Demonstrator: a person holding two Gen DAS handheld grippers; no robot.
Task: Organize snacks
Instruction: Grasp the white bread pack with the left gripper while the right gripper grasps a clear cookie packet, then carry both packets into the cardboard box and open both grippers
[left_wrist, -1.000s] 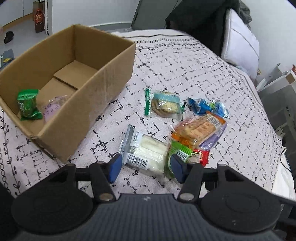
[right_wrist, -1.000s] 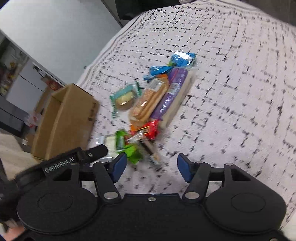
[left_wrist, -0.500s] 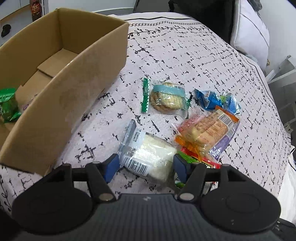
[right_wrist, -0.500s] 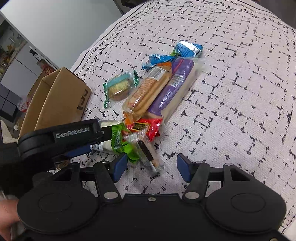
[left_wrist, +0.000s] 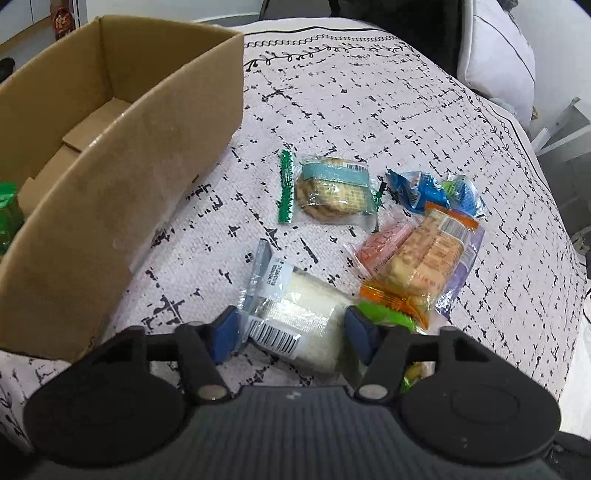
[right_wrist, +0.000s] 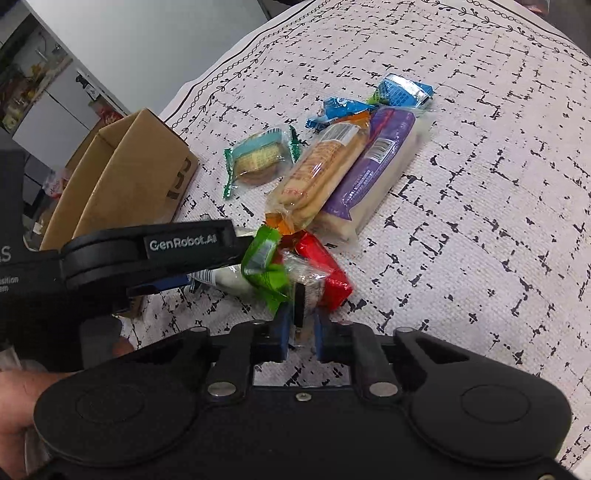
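A: Because the task is to gather the snacks, which container stands ready at the left?

B: The cardboard box (left_wrist: 122, 155), open-topped, near the left edge of the bedspread (left_wrist: 369, 110); a green packet (left_wrist: 9, 214) already lies inside it.

A: Why does the left gripper (left_wrist: 291, 330) sit where it does?

B: It straddles the white cake packet (left_wrist: 295, 314), which lies on the bedspread just right of the box. Its jaws have just been closing around it; the left pad looks to be against the wrapper, but whether both pads press it cannot be told.

A: And the loose heap further right?

B: A round biscuit pack (left_wrist: 334, 190), blue candy wrappers (left_wrist: 421, 188) and a long cracker pack (left_wrist: 424, 266) lie close together in the middle of the bedspread, seemingly awaiting their turn.

A: What is the right gripper (right_wrist: 300, 328) doing?

B: Its jaws have just closed and now pinch a small clear-wrapped snack (right_wrist: 304, 291) by its near end, between a green wrapper (right_wrist: 266, 266) and a red wrapper (right_wrist: 325, 273), probably to lift it free of the pile.
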